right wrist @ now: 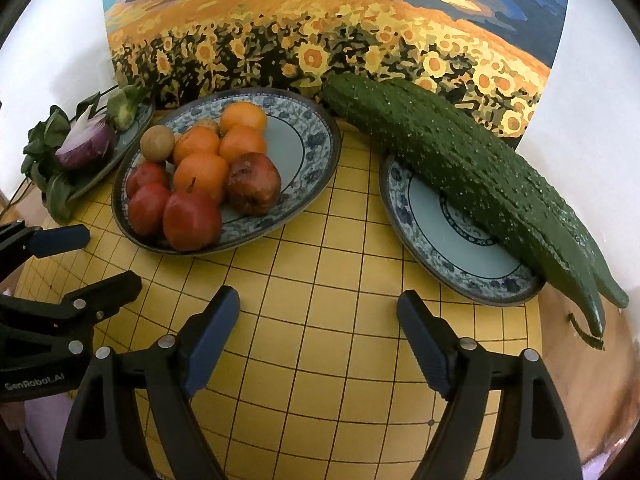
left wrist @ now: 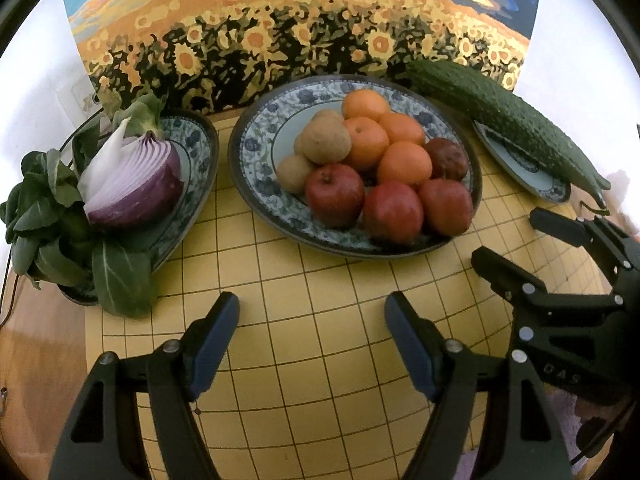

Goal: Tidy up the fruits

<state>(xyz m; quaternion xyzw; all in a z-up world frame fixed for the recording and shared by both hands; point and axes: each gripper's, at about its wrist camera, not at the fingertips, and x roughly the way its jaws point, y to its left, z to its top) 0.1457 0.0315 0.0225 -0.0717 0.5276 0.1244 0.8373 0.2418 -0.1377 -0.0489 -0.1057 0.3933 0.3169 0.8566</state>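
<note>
Ahead of both tongs, the fruit plate (left wrist: 256,148) is seen on the yellow grid mat (left wrist: 320,320), heaped with apples (left wrist: 335,195), oranges (left wrist: 405,162) and kiwis (left wrist: 326,141). The left gripper (left wrist: 312,320) is held wide and empty. The right gripper (right wrist: 318,316) is also empty, its jaws wide apart. Beyond it, two cucumbers (right wrist: 460,160) are laid across a smaller plate (right wrist: 432,216).

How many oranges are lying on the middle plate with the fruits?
4 oranges, all on the middle plate: one at the back, one behind the kiwis, one further right, one in front, above the red apples. The pile may hide more.
</note>
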